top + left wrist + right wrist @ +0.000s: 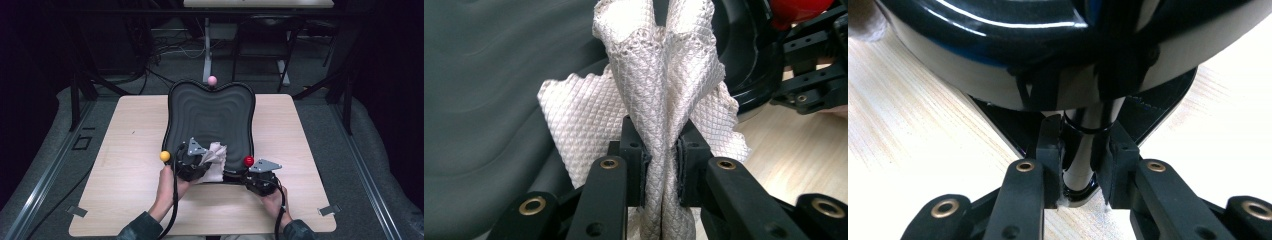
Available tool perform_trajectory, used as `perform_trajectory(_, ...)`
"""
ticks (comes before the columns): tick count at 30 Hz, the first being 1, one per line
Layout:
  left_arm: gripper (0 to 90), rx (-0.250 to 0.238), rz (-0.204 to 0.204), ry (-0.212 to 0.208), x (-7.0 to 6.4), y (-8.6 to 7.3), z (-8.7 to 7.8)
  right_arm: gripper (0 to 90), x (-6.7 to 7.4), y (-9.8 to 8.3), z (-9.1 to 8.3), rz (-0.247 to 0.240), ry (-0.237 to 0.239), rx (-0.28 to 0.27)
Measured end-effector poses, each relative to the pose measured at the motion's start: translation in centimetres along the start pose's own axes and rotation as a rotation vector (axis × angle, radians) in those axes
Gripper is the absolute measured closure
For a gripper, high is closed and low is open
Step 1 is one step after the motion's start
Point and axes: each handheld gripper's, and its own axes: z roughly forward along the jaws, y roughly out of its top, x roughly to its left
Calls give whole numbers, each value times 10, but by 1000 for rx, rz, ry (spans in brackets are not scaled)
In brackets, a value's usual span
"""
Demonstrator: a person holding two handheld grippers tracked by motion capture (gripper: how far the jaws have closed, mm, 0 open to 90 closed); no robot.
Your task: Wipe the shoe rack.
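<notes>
Nearby, pink ball point(212, 80) beyond black tray point(210, 115), cloth point(215, 155) between hand-held grippers.

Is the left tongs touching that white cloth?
Touching. The left gripper view shows the left tongs pinching the bunched white cloth between both pads.

both grippers are black and blocky. the left gripper point(196, 159) carries a yellow ball and a grey three-cornered plate; the right gripper point(250, 175) carries a red ball and a like plate. brass-ringed screw holes dot the black fingers point(631, 165). black cables trail back past dark green sleeves point(142, 227).
</notes>
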Motion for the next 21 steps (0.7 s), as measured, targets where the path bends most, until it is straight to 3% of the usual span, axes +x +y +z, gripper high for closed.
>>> perform_trajectory(15,780,-11,-31,59,21,-18,-28,739,0,0,0,1,-1,1)
perform_trajectory(21,774,-10,-64,78,33,-31,-39,737,1,0,0,4,-5,-5)
